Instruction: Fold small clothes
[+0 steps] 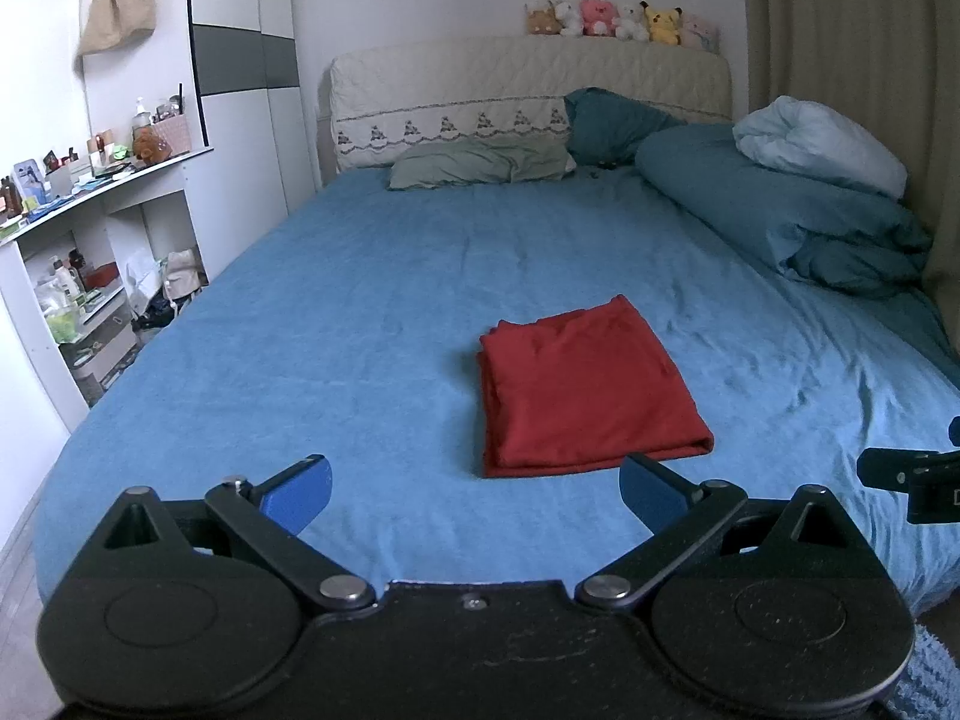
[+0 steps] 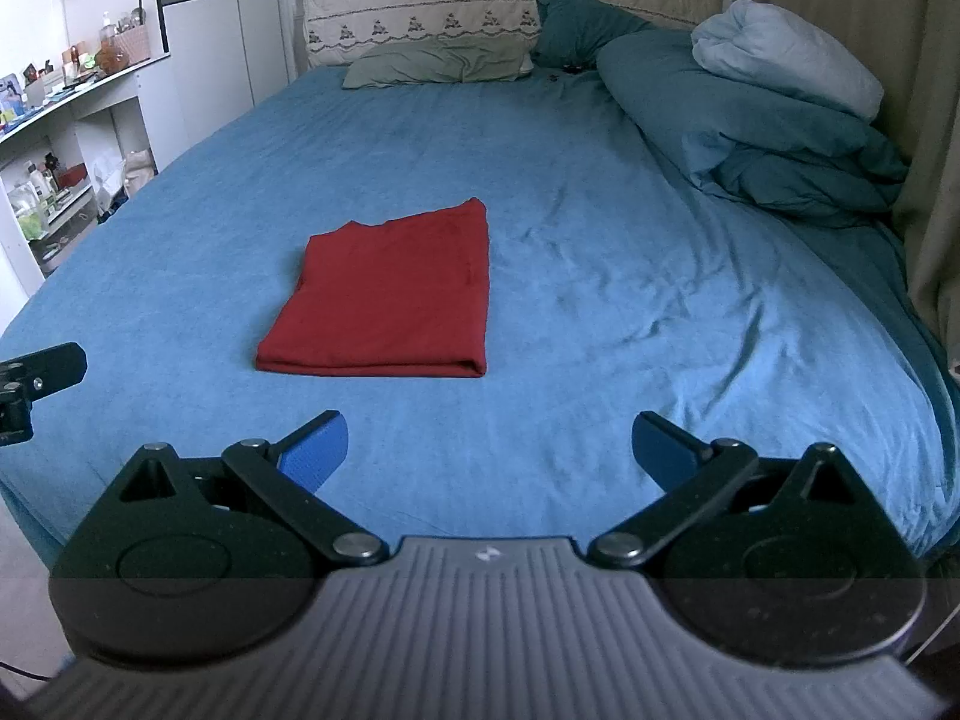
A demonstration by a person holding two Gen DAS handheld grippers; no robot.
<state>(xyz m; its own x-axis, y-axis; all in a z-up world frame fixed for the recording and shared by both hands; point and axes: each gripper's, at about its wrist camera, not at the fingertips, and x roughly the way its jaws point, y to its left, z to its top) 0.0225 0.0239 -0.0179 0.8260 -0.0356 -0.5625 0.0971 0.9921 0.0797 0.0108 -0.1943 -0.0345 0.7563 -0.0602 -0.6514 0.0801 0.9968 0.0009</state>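
A red garment (image 1: 585,387) lies folded into a flat rectangle on the blue bed sheet (image 1: 336,324); it also shows in the right wrist view (image 2: 390,300). My left gripper (image 1: 474,489) is open and empty, held just short of the garment's near edge, above the sheet. My right gripper (image 2: 489,447) is open and empty, near the foot of the bed, to the right of the garment and short of it. A part of the right gripper (image 1: 912,480) shows at the right edge of the left wrist view, and a part of the left gripper (image 2: 36,384) at the left edge of the right wrist view.
A grey-green pillow (image 1: 480,168) and a piled teal duvet (image 1: 780,204) with a light blue bundle (image 1: 822,141) lie at the head and right side. Cluttered white shelves (image 1: 90,252) stand left of the bed. A curtain (image 1: 852,60) hangs on the right. Plush toys (image 1: 618,21) sit on the headboard.
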